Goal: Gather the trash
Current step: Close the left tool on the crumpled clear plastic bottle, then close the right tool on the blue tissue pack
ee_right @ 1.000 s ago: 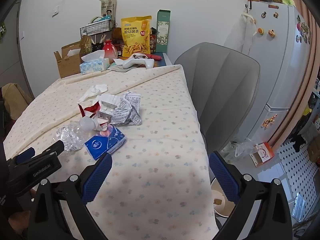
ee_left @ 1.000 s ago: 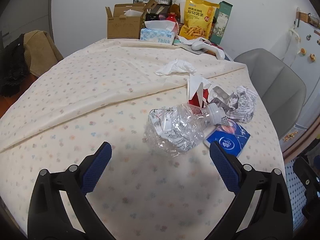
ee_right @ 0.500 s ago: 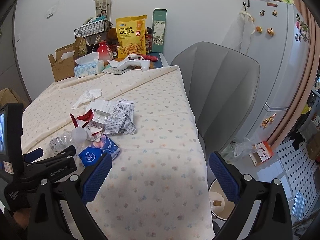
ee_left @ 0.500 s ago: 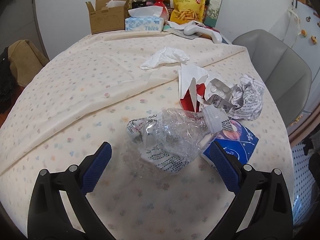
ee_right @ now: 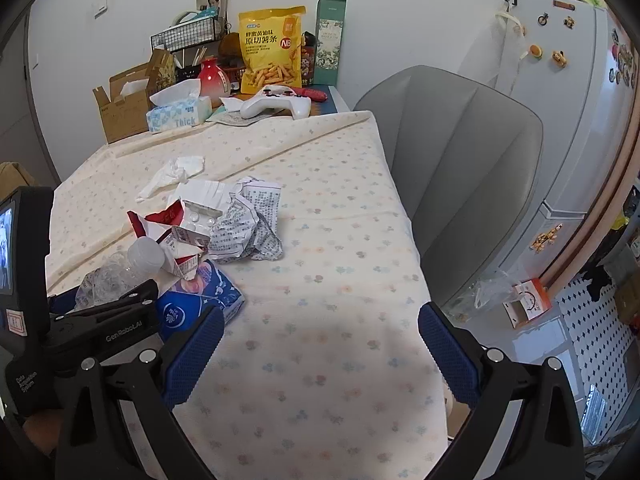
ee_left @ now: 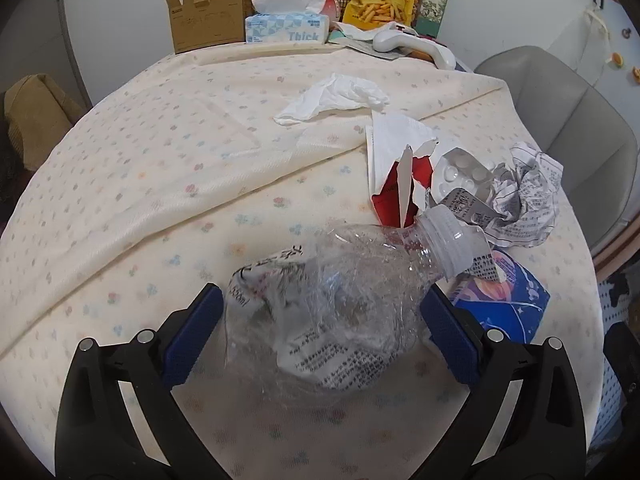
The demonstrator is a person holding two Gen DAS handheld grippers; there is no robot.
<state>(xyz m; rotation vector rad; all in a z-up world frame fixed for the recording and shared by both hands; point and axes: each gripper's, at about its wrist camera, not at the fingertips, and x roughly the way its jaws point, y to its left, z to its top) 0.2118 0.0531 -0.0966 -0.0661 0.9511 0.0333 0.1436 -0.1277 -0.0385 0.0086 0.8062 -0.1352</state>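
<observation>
Around the crushed bottle, the left gripper has closed in.

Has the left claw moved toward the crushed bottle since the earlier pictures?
Yes. The left claw has advanced toward the crushed bottle, which now lies between its open fingers; the tissue box looms nearer.

You're facing a white wall behind the table, which wears a cream flower-print cloth. Right of the table sits a grey chair, then a white fridge over dotted floor tiles.
</observation>
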